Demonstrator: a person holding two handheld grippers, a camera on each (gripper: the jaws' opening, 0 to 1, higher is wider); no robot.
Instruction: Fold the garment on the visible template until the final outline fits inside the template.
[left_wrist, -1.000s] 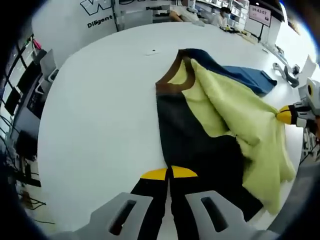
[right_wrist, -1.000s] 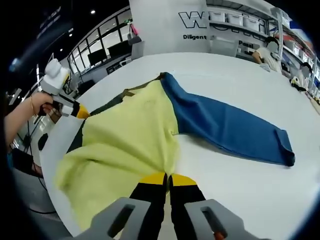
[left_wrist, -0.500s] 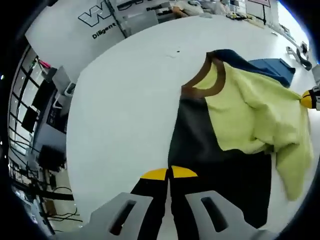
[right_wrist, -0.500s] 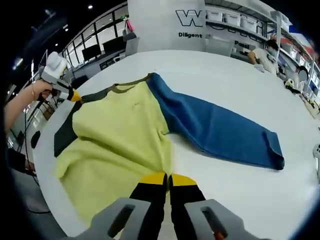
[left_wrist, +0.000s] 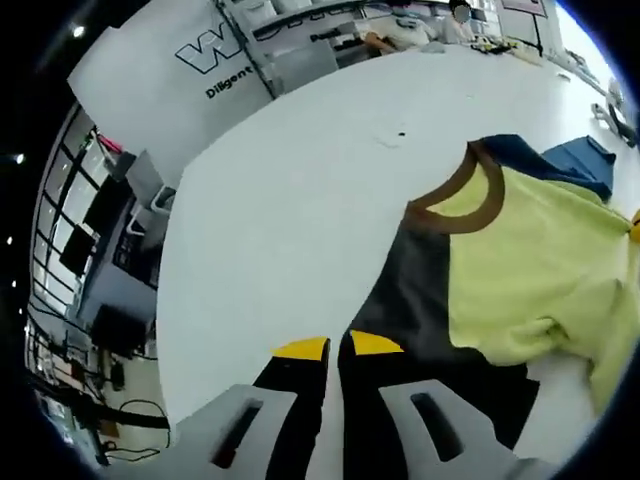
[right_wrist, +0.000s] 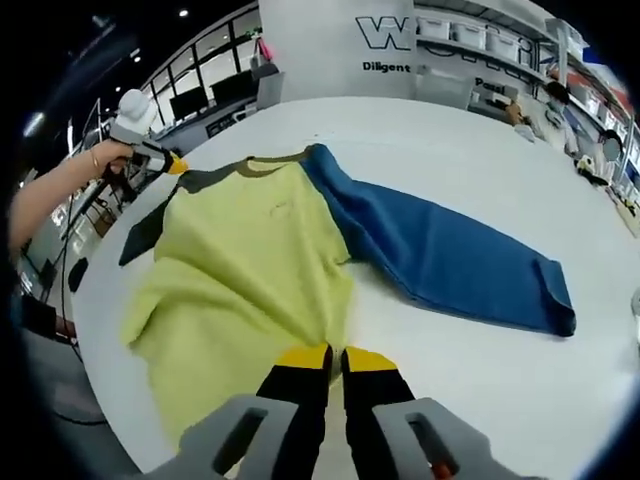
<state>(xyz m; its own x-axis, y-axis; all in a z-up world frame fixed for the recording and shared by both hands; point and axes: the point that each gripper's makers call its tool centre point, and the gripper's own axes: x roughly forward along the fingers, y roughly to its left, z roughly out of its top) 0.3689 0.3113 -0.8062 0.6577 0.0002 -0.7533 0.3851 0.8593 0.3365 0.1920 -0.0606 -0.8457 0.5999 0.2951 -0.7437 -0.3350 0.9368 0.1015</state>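
A long-sleeved garment lies on the white table, with a yellow-green body, a brown collar, a blue sleeve and a dark grey sleeve. In the right gripper view my right gripper is shut on the yellow hem near me. The blue sleeve stretches flat to the right. A hand holds my left gripper at the dark shoulder, far left. In the left gripper view my left gripper is shut on the dark grey cloth. Beyond it lie the collar and the yellow body.
The table's curved edge runs close on the left, with chairs and desks beyond it. A white wall with a logo stands at the back, and people sit at benches there. Bare tabletop lies left of the garment.
The yellow body, bunched and lifted a second ago, now lies spread flatter. The left gripper has drawn the dark side outward, away from the right gripper. Both grippers stay shut on cloth.
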